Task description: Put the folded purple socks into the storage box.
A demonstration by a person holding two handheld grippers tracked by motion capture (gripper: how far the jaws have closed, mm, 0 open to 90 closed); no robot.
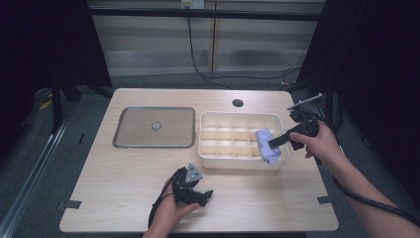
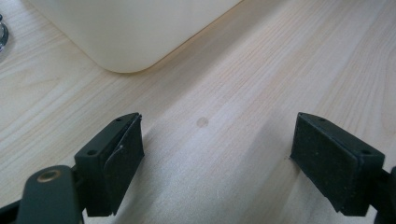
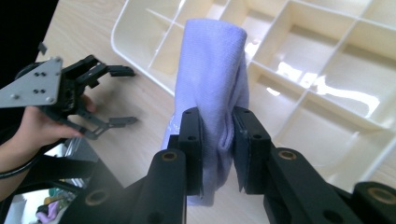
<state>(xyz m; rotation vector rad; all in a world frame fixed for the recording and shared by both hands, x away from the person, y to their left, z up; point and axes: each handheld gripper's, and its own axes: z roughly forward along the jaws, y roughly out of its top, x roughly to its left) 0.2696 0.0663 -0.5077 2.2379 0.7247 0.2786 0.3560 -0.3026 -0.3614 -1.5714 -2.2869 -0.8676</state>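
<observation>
Pale wood table [image 1: 148,173] carries a cream divided tray [image 1: 218,161] and a flat grey lid [image 1: 153,127]. A lilac rolled cloth [image 1: 268,146] is pinched by the narrow jaws of the right gripper [image 1: 272,143] above the tray's near right corner, apparently for lowering into 1 compartment. The left gripper [image 1: 204,194] is rested on bare wood, jaws wide and empty, well clear of the tray's edge.
</observation>
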